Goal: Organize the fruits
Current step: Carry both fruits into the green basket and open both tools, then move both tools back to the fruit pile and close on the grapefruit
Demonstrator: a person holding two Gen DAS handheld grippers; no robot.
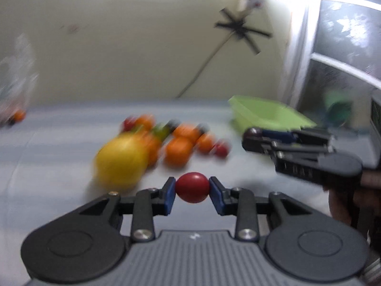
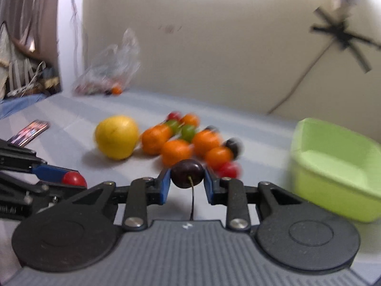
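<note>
The left gripper (image 1: 192, 187) was clenched on a small red fruit (image 1: 192, 187), smooth and oval, pinched between its two blue pads and lifted clear of the pale table (image 1: 47, 157). The right gripper (image 2: 187, 174) was clamped on a dark cherry (image 2: 187, 173), glossy and almost black, whose thin stem hung back toward the tool's body.

Each tool appeared in the other's camera: the right gripper sat ahead and to the right of the left one, the dark cherry at its tip; the left gripper lay low on the left of the right one, the red fruit showing past its blue pad.

Just beyond both tools, a loose pile of fruit rested on the table. A large yellow fruit (image 2: 116, 137), round and matte, stood at the pile's left end. Beside it clustered several oranges (image 2: 177, 151), with green grapes (image 2: 188, 132) tucked among them, and small red fruits (image 2: 228, 169) and another dark one (image 2: 234, 145) at the right edge. Motion blur softened all of them.

To the right of the right gripper and close to it stood a light green tub (image 2: 333, 186), square with rounded corners; what could be seen of its inside held nothing.

Farther off, to the left of the pile, a phone (image 2: 29, 132) lay flat on the table. At the far edge, against the cream wall, slumped a clear plastic bag (image 2: 112, 71) with a few small fruits inside, too blurred to tell apart.
</note>
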